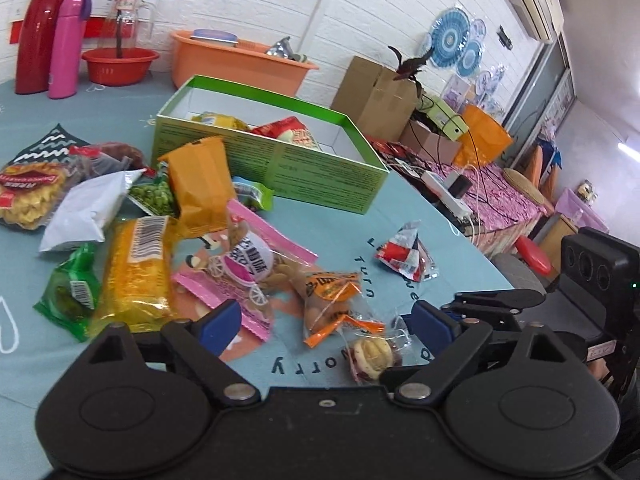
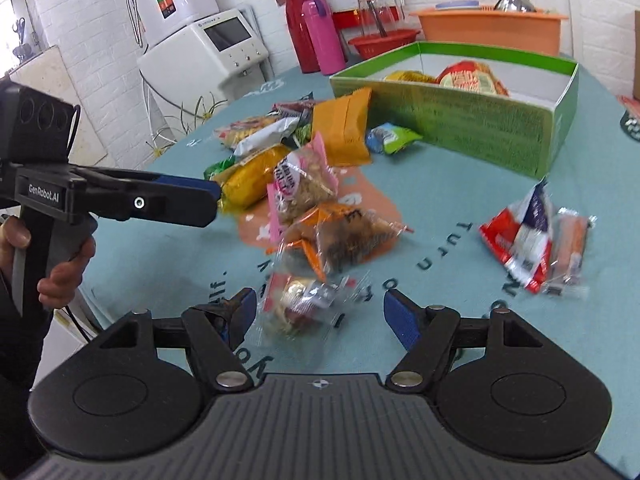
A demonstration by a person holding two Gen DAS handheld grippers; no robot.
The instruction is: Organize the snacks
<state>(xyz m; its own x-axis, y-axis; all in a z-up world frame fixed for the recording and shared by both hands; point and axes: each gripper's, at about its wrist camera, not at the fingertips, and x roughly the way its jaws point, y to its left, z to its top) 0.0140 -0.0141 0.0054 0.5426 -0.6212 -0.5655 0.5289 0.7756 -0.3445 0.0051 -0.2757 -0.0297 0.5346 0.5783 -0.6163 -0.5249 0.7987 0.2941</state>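
On my left gripper (image 2: 176,196) I read "GenRobot.AI". The tablecloth (image 2: 440,208) under me carries "Turn" in dark letters. The snack packets' print is too blurred.

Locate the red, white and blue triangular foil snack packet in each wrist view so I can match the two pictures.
Left wrist view: the red, white and blue triangular foil snack packet lies right of centre on the teal tablecloth, below the box's near corner.
Right wrist view: the same packet lies at the right, beside a clear-wrapped orange stick snack.
Shared landmark: the open green cardboard box, behind the packet in both.
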